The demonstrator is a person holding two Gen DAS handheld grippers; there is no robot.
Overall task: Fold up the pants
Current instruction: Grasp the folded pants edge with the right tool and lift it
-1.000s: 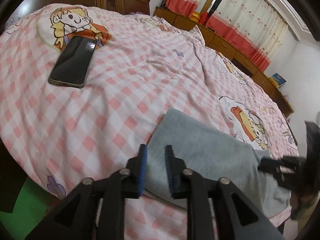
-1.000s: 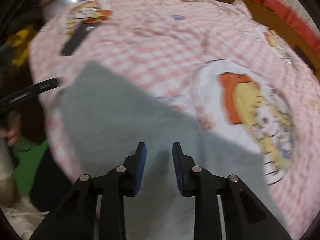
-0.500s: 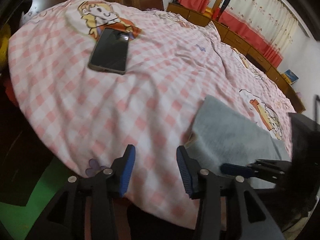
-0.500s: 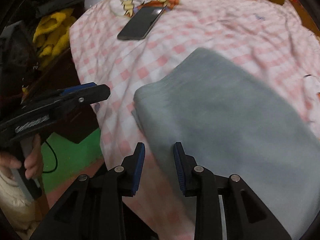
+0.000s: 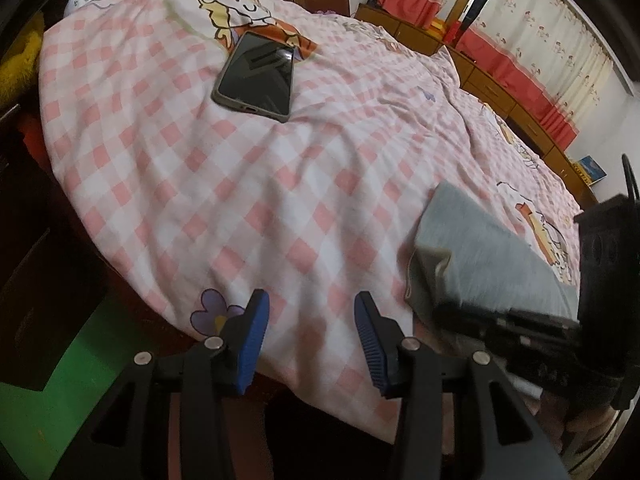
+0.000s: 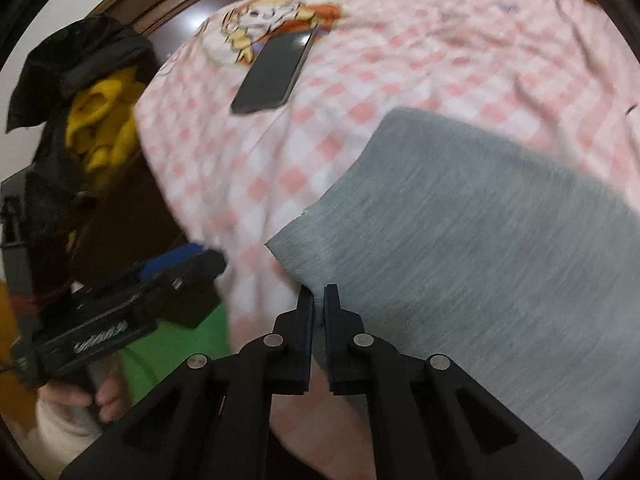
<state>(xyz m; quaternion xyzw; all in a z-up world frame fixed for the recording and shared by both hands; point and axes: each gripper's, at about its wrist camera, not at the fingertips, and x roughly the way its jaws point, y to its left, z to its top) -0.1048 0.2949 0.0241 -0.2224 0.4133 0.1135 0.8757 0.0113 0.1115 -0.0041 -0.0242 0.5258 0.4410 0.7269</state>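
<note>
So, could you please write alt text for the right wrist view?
The right gripper is shut on the near edge of grey pants lying on a pink checked bedsheet. A dark phone lies farther away; the left gripper hovers at left.

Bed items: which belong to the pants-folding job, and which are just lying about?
Job:
- grey pants, folded on the bed
- right gripper, shut on the pants' near edge
- left gripper, open, off the pants

Lying about:
- phone on the checked sheet
- yellow cloth beside the bed
</note>
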